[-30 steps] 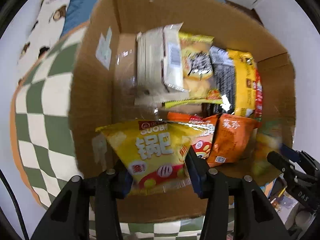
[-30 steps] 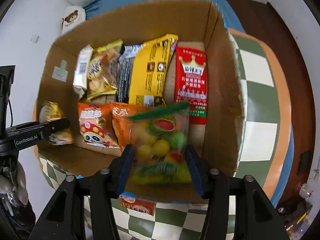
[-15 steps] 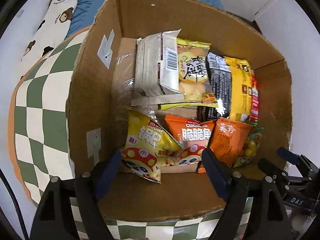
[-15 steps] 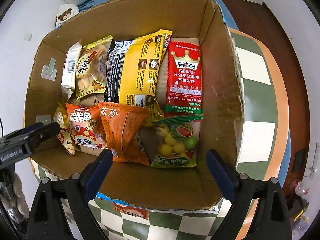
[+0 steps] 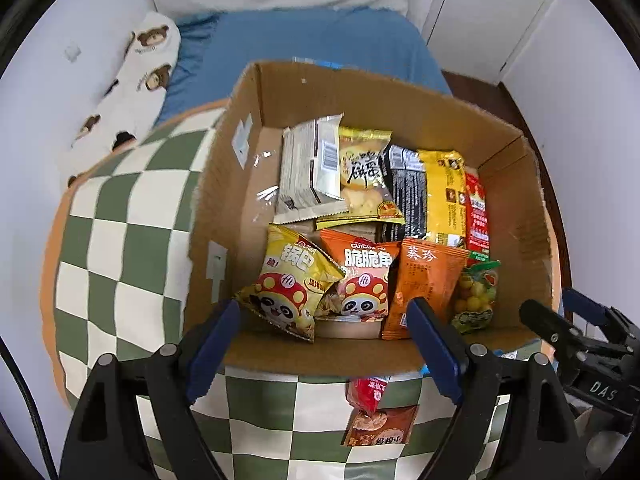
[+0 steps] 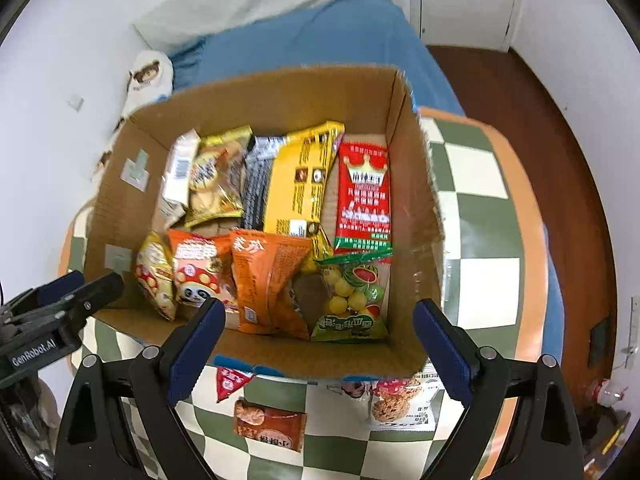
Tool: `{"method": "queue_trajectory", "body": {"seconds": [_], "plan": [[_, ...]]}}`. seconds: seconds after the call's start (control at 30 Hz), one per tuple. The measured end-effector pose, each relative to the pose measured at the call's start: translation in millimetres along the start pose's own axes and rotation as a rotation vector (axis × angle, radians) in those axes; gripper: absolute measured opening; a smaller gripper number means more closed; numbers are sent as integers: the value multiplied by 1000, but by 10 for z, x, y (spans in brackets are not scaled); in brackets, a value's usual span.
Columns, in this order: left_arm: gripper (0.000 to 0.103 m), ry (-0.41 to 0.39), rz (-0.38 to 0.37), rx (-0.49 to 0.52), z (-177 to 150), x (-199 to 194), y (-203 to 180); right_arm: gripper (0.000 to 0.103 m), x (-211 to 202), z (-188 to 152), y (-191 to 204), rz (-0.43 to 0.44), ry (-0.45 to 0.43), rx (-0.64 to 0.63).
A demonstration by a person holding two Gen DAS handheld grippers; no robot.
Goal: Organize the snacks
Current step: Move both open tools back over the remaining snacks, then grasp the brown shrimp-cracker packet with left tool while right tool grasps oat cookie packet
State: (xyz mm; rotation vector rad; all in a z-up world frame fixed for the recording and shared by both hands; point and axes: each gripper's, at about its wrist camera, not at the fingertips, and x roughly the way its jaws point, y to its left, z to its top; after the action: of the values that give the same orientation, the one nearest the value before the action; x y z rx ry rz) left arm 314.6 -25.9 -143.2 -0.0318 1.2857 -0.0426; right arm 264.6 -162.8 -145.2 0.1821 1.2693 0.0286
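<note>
Both grippers empty, left gripper (image 5: 324, 322) opening, right gripper (image 6: 320, 322) spread, snacks (image 5: 362, 276) boxed beyond fingertips

Brown cardboard box (image 5: 516, 216), plain inside and out, sitting on a table (image 5: 132, 216) covered in green-and-cream checks with an orange border. Near row inside: a yellow bag (image 5: 290, 280) with a red spotted mushroom panda, an orange-and-pink bag (image 5: 366, 276) with the same panda, a plain orange packet (image 5: 424, 284), then a clear pouch (image 6: 352, 300) of yellow, green and watermelon-patterned sweets with a green label. Far row: a cream wrapper (image 5: 308, 172), gold bag (image 5: 366, 176), black-and-yellow pack (image 6: 296, 180), red-and-green packet (image 6: 363, 196). Blue bed (image 5: 320, 44) behind, and a white pillow (image 5: 132, 76) printed with brown bears.
</note>
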Motion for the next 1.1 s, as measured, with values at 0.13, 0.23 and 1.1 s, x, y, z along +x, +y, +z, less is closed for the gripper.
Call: {"method": "queue_trajectory", "body": {"seconds": [0.13,0.23,1.1], "plan": [[86,-59,4,-13,-148,-223,7,97,-236,-93,31,-5,-71,-16],[86,-109,23,-5,-224,-371,-14,97,-402,-178,64,-11,-114,-32],[86,303,-139,-223,-1366,648,-78,97,398,-1142,-1079,47,113,209]]}}
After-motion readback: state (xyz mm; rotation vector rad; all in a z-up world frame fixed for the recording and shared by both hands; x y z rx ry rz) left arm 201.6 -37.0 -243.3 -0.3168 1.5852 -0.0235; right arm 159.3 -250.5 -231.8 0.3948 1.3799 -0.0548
